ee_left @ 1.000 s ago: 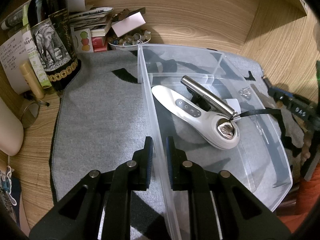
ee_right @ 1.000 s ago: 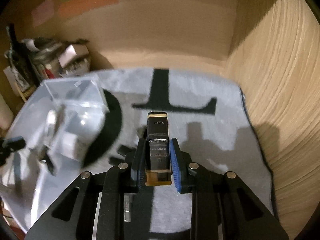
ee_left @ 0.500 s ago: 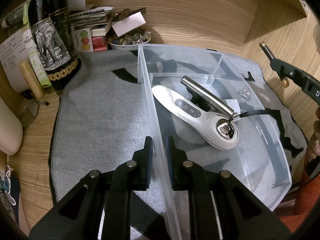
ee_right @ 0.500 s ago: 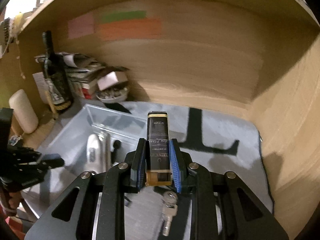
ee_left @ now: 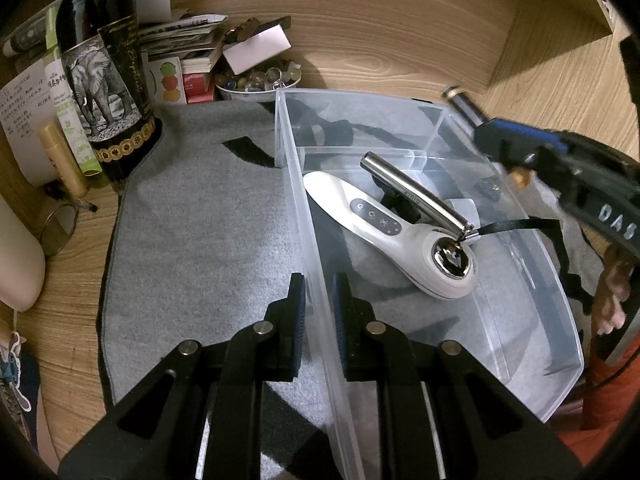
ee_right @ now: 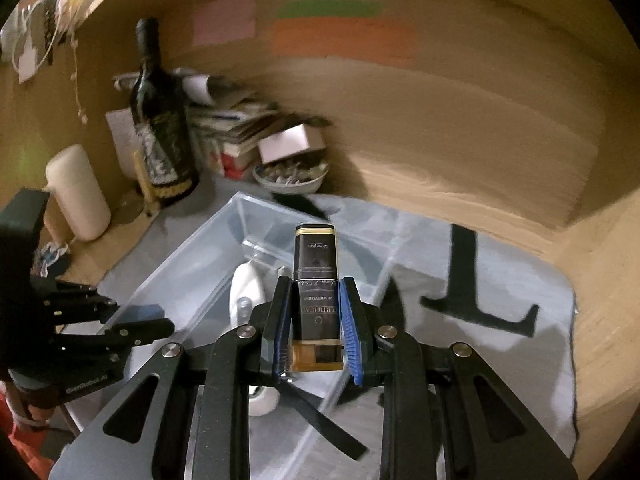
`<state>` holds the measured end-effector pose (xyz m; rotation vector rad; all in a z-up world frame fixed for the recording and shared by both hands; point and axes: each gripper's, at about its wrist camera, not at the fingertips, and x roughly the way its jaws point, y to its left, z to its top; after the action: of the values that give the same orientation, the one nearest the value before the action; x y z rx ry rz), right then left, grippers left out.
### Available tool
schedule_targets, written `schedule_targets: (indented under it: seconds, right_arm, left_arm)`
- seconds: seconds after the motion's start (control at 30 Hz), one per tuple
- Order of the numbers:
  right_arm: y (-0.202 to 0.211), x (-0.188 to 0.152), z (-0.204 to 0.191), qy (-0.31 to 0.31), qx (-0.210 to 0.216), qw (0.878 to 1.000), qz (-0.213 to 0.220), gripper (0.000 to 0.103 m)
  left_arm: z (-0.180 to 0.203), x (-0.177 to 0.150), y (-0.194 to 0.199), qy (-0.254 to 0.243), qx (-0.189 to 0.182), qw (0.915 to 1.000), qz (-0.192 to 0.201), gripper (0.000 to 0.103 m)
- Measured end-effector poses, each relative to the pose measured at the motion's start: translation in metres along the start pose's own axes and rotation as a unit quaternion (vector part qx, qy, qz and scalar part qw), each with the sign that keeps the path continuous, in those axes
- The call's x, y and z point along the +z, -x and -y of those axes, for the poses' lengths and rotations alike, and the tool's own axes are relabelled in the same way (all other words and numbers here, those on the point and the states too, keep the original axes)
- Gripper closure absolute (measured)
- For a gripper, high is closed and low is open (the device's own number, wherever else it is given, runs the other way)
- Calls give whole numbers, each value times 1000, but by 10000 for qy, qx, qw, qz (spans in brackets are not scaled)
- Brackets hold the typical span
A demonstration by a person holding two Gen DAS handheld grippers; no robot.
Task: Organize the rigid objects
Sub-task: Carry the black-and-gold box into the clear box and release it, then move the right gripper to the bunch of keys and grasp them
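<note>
A grey mat [ee_left: 192,240] with black letter shapes covers the wooden desk [ee_left: 68,288]. On it sits one clear bin [ee_left: 532,280], directly ahead of the left gripper [ee_left: 319,300], whose two fingers straddle the bin's near-left wall and are clamped on it.

Inside the bin, ahead and right of the left gripper, lie two things. One is a white handheld device [ee_left: 384,232] with a dark button strip and a chrome head; its long axis runs diagonally, with the head toward the gripper's right and the slim end pointing away. One steel tube [ee_left: 416,198] lies across it on a similar diagonal, a black strap trailing from its nearer end.

Beyond the left gripper, to its left, stands one dark bottle [ee_left: 104,80] with an elephant label, upright; a bowl of beads [ee_left: 258,80] and stacked papers sit past the mat.

The right gripper [ee_right: 314,320] hovers over the bin, its jaws pressed on one black box [ee_right: 315,296]. The box is slim and rectangular, with gold trim at both ends and pale lettering reading upside down. Its long axis runs along the fingers, sticking out forward past the tips, above the bin's divided end.
</note>
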<state>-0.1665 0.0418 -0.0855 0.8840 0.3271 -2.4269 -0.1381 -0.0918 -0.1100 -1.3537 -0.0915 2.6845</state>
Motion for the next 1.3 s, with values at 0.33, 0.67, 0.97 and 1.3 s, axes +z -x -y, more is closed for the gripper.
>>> schedule_targets:
  seconds: [0.33,0.67,0.97,1.3]
  right_arm:
    - [-30,-7,-18,323,196,9978,-546,81]
    - [-18,-5,-16,301,-1,9990,-324,58]
    - [5,-5,-1,81,-165,9998,-58,49]
    - [34,-24,51,-572,-806,9951,82,36]
  left_arm:
    - [1,0,0,-9,2,10000,-1,89]
    - [0,0,0,2,-7,10000,-2,89]
    - [0,0,1,7,-14,10000,-4,89]
    - [-1,-2,2,32,-40,10000,8,89]
